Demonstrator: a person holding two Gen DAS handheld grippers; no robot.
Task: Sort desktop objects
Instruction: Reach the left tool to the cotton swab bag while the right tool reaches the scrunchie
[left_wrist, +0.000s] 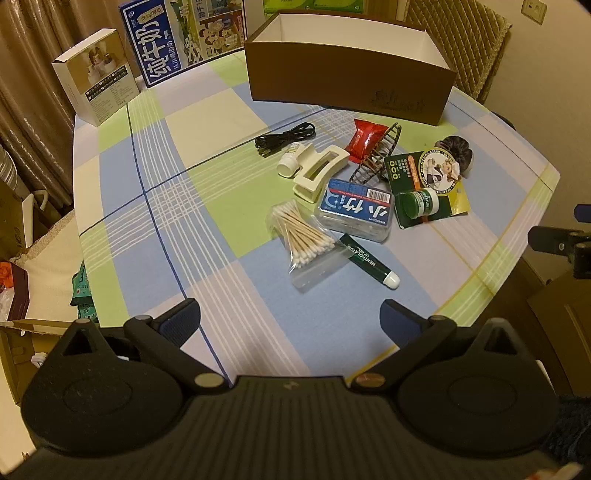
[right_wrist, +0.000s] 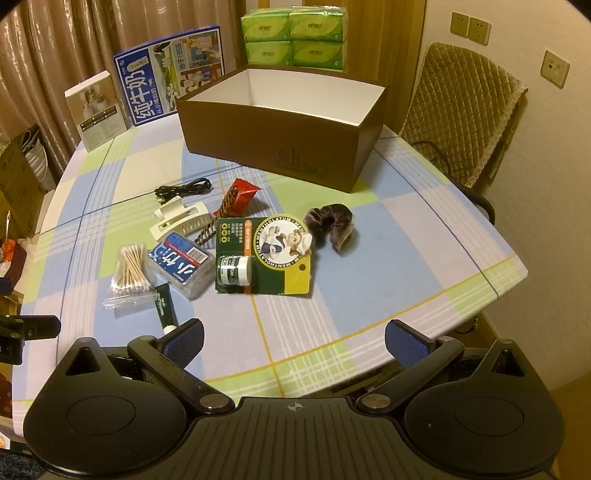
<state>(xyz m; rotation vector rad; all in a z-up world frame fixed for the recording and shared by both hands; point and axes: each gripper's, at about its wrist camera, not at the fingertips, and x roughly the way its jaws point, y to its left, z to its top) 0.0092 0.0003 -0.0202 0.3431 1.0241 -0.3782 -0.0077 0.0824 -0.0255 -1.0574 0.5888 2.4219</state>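
Cotton swab bag: light, slippery, crushable; best pinched at its empty flat end. Both grippers' fingers spread, nothing held.

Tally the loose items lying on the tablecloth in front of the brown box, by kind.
Hair accessories: 3 (cream claw clip, brown claw clip, scrunchie)
Menthol balm products: 2 (carded jar, tube)
Cotton swab bag: 1
Floss box: 1
Cable: 1
Small bottle: 1
Red packet: 1
Total: 10

Matt cardboard box on a smooth checked tablecloth (apparently coated), beside a glossy plastic swab bag.
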